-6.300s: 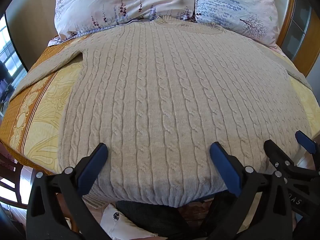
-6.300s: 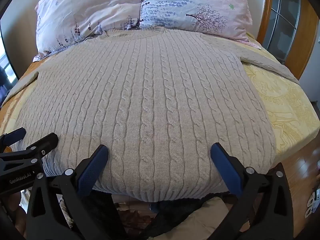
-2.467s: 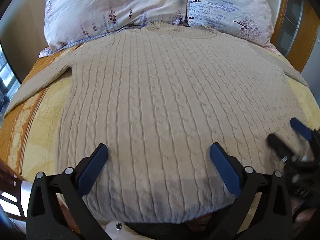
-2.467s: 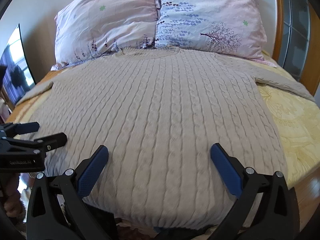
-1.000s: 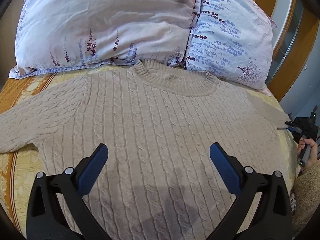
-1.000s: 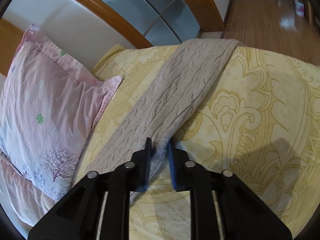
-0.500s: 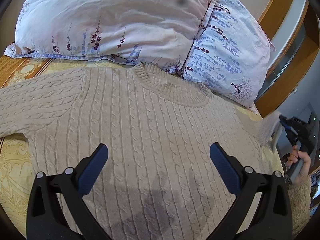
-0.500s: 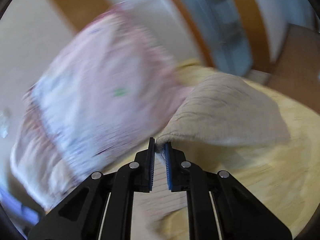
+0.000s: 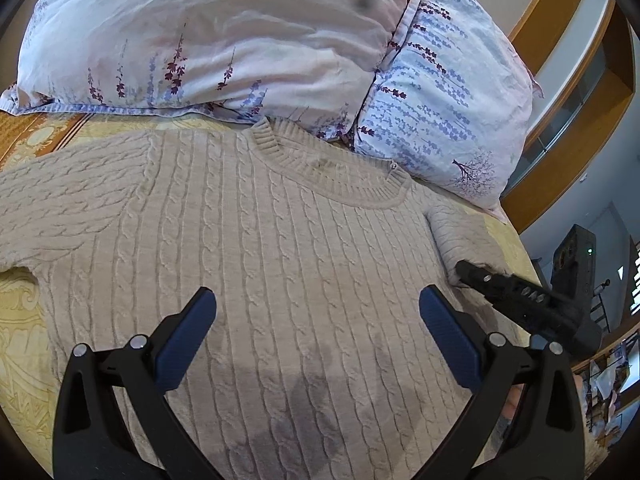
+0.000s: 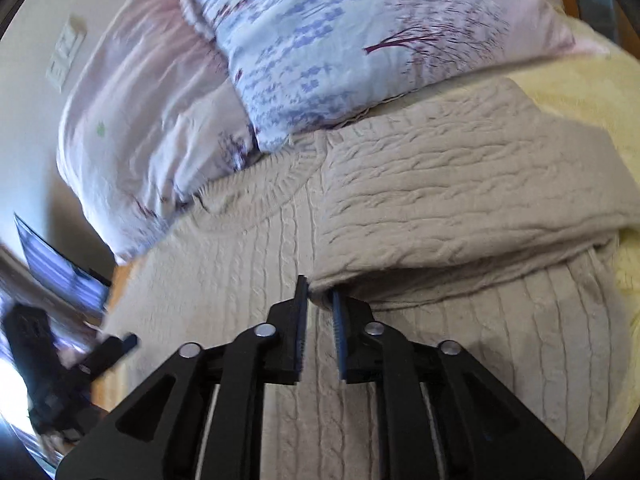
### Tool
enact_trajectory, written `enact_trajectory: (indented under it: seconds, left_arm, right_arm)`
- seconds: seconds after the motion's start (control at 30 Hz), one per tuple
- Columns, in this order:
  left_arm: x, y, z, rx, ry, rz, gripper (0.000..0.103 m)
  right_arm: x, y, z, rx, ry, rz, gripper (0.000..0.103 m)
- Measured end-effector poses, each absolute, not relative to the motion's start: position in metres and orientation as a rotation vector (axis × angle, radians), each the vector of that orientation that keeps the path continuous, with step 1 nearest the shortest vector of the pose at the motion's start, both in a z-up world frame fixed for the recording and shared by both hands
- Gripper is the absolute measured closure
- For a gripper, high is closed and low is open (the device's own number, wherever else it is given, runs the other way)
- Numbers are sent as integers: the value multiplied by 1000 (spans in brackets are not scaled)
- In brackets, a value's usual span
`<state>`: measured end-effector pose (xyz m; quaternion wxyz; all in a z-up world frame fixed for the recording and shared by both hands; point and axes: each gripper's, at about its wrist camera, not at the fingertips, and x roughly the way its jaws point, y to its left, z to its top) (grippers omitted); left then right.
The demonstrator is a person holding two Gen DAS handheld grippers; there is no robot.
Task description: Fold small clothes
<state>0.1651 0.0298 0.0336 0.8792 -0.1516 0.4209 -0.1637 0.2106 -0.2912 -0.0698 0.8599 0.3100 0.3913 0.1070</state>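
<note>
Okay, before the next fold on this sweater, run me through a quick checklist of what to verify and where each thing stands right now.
1. Right sleeve folded across the sweater body: ok.
2. Right gripper letting go: jaws opening, cuff edge at the fingertips; full release cannot tell.
3. Left gripper open and empty: ok.
4. Left sleeve folded in: not ok, it lies spread out flat.
5. Pillows off the sweater: not ok, they overlap the collar.
6. Body smooth: ok.
</note>
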Motion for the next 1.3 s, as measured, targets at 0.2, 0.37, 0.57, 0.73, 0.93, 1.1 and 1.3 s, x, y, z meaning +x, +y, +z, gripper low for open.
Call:
enact_trajectory:
  seconds: [0.2,0.37,0.57,0.73,0.93,1.1,1.3]
  left_arm:
    - [171,37,31,-387,896,-363,2]
    - [173,50,33,-442,894,-364,3]
    - [172,65,35,-516,883,-385,8]
    - [174,72,31,-633,892,-428,10]
    - [180,74,22,-690,948,-421,19]
    - [195,67,10,-720,1021,-402,35]
    - [217,66,-7,-807,1085,-350,57]
  right_arm:
    - [199,-349,-74,864,748,52,53]
    - [203,-369,-62,773,695,-171,84]
    - [210,-307,-12,555,591,3,93]
    - [237,-209,-5,416,733,363,92]
    - [234,-184,-36,455,880,462,56]
    - [203,-267,-58,767,883,342,52]
    - [183,-361,-92,1102,795,122,59]
